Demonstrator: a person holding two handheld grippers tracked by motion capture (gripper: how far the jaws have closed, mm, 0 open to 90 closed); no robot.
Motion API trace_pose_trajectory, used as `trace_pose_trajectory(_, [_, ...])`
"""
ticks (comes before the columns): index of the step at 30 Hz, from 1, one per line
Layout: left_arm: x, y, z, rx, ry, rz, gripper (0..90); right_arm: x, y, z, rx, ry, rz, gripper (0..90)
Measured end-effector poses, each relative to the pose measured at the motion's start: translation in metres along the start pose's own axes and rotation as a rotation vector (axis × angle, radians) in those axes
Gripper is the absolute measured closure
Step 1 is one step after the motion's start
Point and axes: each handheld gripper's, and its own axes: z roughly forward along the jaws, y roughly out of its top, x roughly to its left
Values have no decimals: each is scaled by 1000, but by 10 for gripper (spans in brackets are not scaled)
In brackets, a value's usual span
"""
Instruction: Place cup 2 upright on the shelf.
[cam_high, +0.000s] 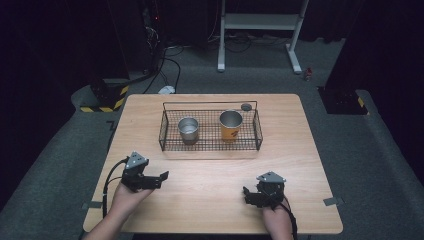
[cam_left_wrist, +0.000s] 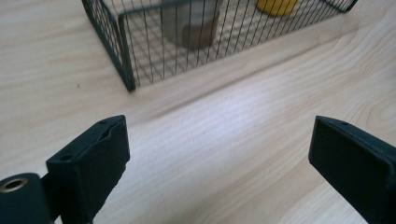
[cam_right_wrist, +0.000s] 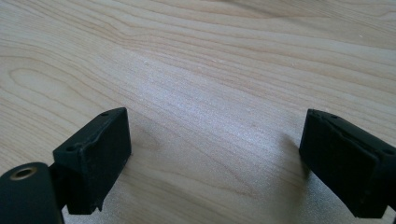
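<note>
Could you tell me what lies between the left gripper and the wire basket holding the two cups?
Nothing: in the high view, only bare table separates the left gripper from the wire basket.

I see a matt, pale wood-grain table, a black wire-mesh basket, a shiny bare-metal cup, and an orange-sided metal cup.

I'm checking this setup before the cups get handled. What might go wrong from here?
1. The steel cup and the orange cup stand upright inside the wire basket; a claw reaching in may catch the basket's high handle or wall and drag it.
2. Both cups are tall, so a nudge at the rim may tip one.
3. The left claw and right claw are open and empty; their trailing cables may snag.
</note>
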Motion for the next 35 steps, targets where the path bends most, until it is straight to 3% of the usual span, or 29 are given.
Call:
trace_pose_trajectory(4, [1,-16,6,50,-19,8,49,0,0,0,0,0,-1,92])
trace_pose_trajectory(8, [2,-34,13,88,13,39,21,0,0,0,0,0,1,91])
trace_pose_trajectory(10, [3,-40,14,111,11,34,12,0,0,0,0,0,1,91])
trace_pose_trajectory(13, [4,-43,14,112,10,25,7,0,0,0,0,0,0,92])
trace_pose_trajectory(16, [4,-46,15,137,38,67,2,0,0,0,0,0,1,91])
trace_pose_trajectory(18, [4,-48,17,113,51,86,0,0,0,0,0,0,0,91])
trace_pose_trajectory(19, [4,-48,17,113,51,86,0,0,0,0,-1,0,0,92])
trace_pose_trajectory(20, [4,-47,18,111,87,67,0,0,0,0,-1,0,0,91])
trace_pose_trajectory(22, [3,-45,21,113,111,26,0,0,0,0,0,0,2,92])
trace_pose_trajectory(30, [2,-44,22,111,115,22,0,1,0,0,-4,-4,-9,95])
trace_pose_trajectory(31, [3,-44,22,111,132,5,3,1,0,0,-2,-4,-7,96])
trace_pose_trajectory(35, [2,-43,23,112,146,2,2,1,0,0,-4,-4,-10,96])
